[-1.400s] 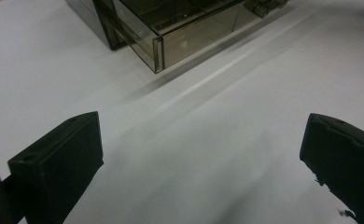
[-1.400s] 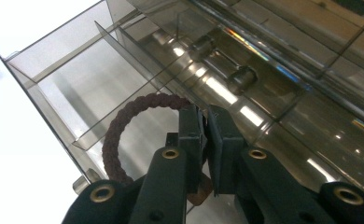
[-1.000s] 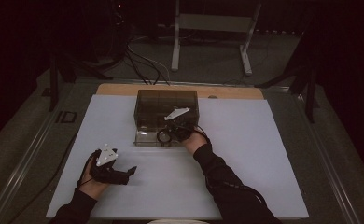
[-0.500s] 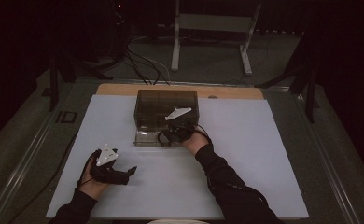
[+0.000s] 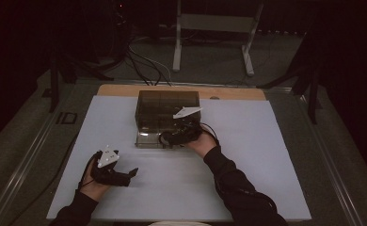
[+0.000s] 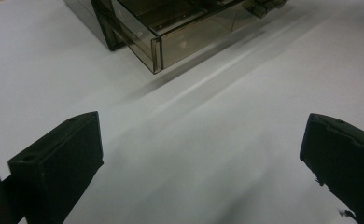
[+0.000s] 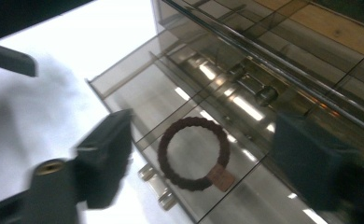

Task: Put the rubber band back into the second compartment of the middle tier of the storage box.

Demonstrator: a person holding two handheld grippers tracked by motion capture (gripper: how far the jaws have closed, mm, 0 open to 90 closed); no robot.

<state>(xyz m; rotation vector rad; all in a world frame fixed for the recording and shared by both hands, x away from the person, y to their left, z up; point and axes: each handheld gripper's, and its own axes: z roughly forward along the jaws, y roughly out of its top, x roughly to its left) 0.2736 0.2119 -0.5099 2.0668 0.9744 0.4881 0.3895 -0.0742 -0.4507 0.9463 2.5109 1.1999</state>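
My right gripper [image 7: 196, 158] jaws have just been opening, nothing clamped; hair tie [image 7: 194, 154] lies in the drawer [image 7: 124, 88]; left gripper [image 6: 203, 154] wide apart, empty.

Dark room; grey floor [image 5: 125, 84]; cables [image 5: 141, 63]; white metal stand [image 5: 214, 28] behind table.

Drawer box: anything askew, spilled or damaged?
Nothing stands out. The drawer is pulled out of the box, a brown ring lies flat in it, and the right gripper has just opened above it.
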